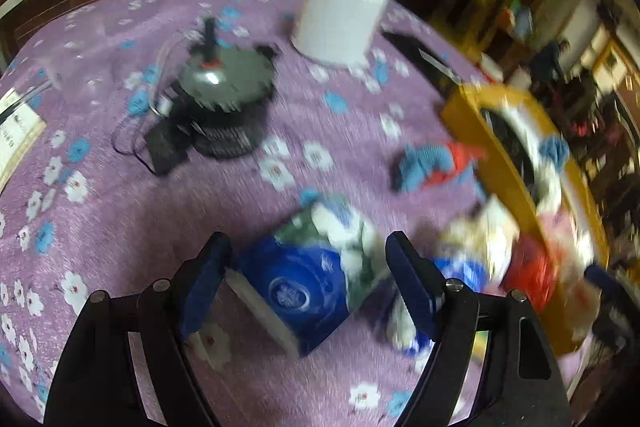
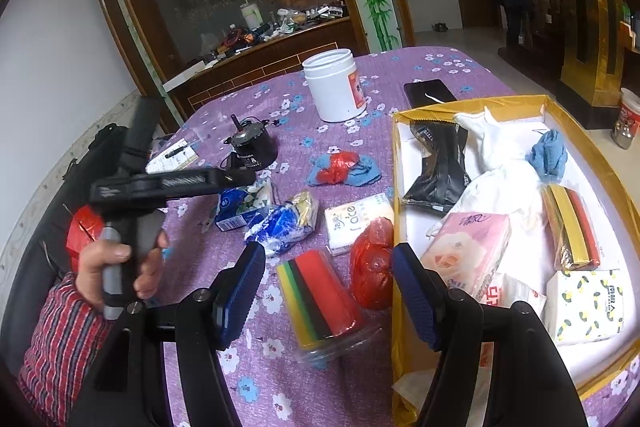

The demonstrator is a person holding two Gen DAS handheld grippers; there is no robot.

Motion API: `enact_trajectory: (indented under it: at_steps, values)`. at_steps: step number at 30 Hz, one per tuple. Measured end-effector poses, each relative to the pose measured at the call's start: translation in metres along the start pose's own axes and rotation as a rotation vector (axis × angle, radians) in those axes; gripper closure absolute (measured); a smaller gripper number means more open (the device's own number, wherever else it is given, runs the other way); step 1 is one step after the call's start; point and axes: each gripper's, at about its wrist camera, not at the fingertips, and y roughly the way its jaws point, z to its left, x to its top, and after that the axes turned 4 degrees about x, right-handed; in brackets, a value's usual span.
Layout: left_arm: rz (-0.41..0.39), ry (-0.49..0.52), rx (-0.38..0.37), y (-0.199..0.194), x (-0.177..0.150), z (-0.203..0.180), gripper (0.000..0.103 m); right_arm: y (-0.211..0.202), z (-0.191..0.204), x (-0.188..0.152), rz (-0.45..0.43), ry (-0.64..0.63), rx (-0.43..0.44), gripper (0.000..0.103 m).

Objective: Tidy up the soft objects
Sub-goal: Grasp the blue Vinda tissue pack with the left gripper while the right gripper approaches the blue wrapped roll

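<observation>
Purple flowered cloth (image 2: 352, 379) covers the table, with a cluttered wooden counter (image 2: 276, 39) behind it at upper left of the right wrist view. At the left edge of that view a hand (image 2: 120, 267) grips the left gripper's handle. That left gripper (image 1: 308, 281), jaws spread, sits low in its own blurred view with a blue tissue pack (image 1: 304, 291) between its fingers; contact is unclear. A black fan (image 2: 252, 147) and white jar (image 2: 334, 85) stand further back. At centre lie a blue-red cloth (image 2: 344, 169), a striped pack (image 2: 320, 295) and a red bag (image 2: 372, 273). The right gripper (image 2: 328, 293) is spread wide and empty over them. At right, the yellow box (image 2: 396, 227) holds a pink tissue pack (image 2: 468, 251), white cloth (image 2: 504, 179) and other packs
</observation>
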Motion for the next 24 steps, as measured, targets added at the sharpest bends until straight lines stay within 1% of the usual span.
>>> enact_trajectory:
  at_steps: [4, 8, 10, 11, 12, 13, 14, 16, 18, 20, 22, 23, 24]
  values:
    - [0.016, 0.113, 0.018, -0.009, -0.020, -0.014, 0.024, 0.002, -0.004, -0.002, 0.008, 0.012, 0.012, 0.035]
    - [0.002, 0.172, 0.103, -0.009, -0.036, -0.025, 0.024, 0.005, -0.003, -0.002, 0.014, 0.012, 0.016, 0.035]
    - [-0.024, 0.152, 0.156, -0.008, -0.037, -0.024, 0.026, 0.008, 0.000, -0.003, 0.024, 0.010, 0.022, 0.035]
    - [-0.023, 0.122, 0.155, -0.005, -0.037, -0.019, 0.029, 0.011, 0.002, -0.002, 0.030, 0.005, 0.023, 0.035]
    - [-0.034, 0.090, 0.141, -0.006, -0.036, -0.015, 0.036, 0.013, 0.005, -0.002, 0.036, -0.001, 0.023, 0.035]
    - [-0.039, 0.073, 0.149, -0.007, -0.035, -0.011, 0.042, 0.016, 0.009, -0.002, 0.044, -0.011, 0.022, 0.035]
    - [-0.038, 0.057, 0.159, -0.008, -0.034, -0.008, 0.042, 0.018, 0.012, -0.002, 0.051, -0.018, 0.023, 0.035]
    - [-0.043, 0.030, 0.155, -0.012, -0.034, -0.002, 0.043, 0.026, 0.018, 0.000, 0.075, -0.029, 0.033, 0.034]
    - [-0.040, 0.011, 0.166, -0.017, -0.037, 0.002, 0.044, 0.037, 0.023, 0.001, 0.106, -0.036, 0.022, 0.032]
    - [-0.051, -0.022, 0.170, -0.028, -0.041, 0.007, 0.044, 0.049, 0.028, 0.005, 0.130, -0.030, 0.030, 0.032]
    - [-0.082, -0.050, 0.179, -0.039, -0.046, 0.008, 0.044, 0.062, 0.035, 0.008, 0.154, -0.037, 0.025, 0.032]
    - [-0.112, -0.063, 0.183, -0.048, -0.050, 0.009, 0.044, 0.068, 0.037, 0.009, 0.161, -0.037, 0.016, 0.032]
    - [-0.135, -0.068, 0.184, -0.055, -0.052, 0.008, 0.044, 0.076, 0.038, 0.011, 0.176, -0.035, -0.010, 0.032]
